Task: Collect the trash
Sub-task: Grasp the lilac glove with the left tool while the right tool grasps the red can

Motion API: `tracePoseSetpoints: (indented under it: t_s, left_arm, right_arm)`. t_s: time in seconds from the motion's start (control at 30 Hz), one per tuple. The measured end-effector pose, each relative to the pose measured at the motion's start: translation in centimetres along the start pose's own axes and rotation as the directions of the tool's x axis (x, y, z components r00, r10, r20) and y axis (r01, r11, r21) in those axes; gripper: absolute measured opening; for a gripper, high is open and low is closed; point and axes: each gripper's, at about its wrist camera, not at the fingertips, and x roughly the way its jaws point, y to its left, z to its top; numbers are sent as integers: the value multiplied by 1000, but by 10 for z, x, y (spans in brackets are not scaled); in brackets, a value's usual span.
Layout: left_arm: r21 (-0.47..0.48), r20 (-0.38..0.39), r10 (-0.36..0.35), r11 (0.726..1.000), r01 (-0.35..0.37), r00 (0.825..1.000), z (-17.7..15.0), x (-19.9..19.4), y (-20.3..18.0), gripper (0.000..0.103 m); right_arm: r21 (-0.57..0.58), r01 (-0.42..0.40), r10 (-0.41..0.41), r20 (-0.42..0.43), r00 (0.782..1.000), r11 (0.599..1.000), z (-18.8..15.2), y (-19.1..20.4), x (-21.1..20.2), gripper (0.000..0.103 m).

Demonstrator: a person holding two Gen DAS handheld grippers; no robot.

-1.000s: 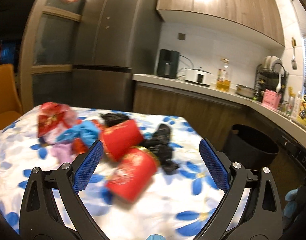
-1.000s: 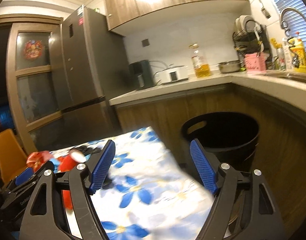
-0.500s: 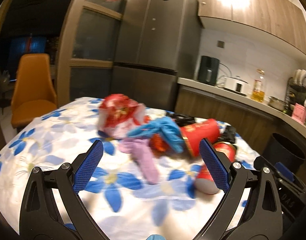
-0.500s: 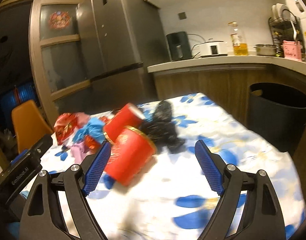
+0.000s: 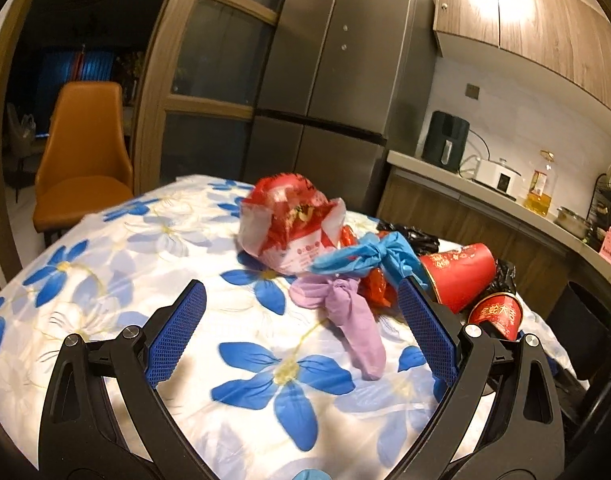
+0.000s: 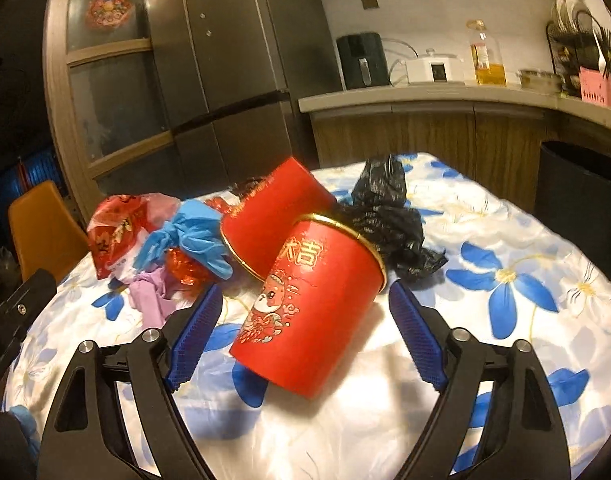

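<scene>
While both grippers approach the trash pile, nothing is held. Right gripper [image 6: 301,336]: fingers apart, having just narrowed slightly, straddling the red cup [image 6: 309,312] lying on the surface [image 6: 505,320]. Left gripper [image 5: 301,336]: fingers apart, purple glove [image 5: 345,316] at 1 o'clock. Next: advance, close on cup, carry to black bin [image 6: 581,204] at 2 o'clock.

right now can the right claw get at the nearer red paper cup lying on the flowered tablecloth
Probably yes: the right claw is open, and the nearer red paper cup lies on its side straight ahead between its blue pads, nothing in front of it.
</scene>
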Motion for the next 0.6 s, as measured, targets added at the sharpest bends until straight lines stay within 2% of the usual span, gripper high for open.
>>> tracePoseSetpoints:
  t_s: [0.2,0.4,0.5,0.6]
  left_arm:
    - [-7,-61,-20,1000,19,998,1,25,-17,95]
    - [-31,-115,-19,999,16,993,-2,46,-27,95]
    - [-34,-140,1,999,-6,990,-3,55,-30,90]
    - [-4,-187,31,999,-33,982,-6,66,-35,77]
  right_arm:
    - [43,4,-2,-52,999,999,-2,-8,13,66]
    - [47,-7,9,-43,999,999,-4,-12,9,56]
    - [53,-9,10,-35,999,999,-3,-16,6,54]
    - [56,-6,7,-24,1000,998,-2,-21,1,50]
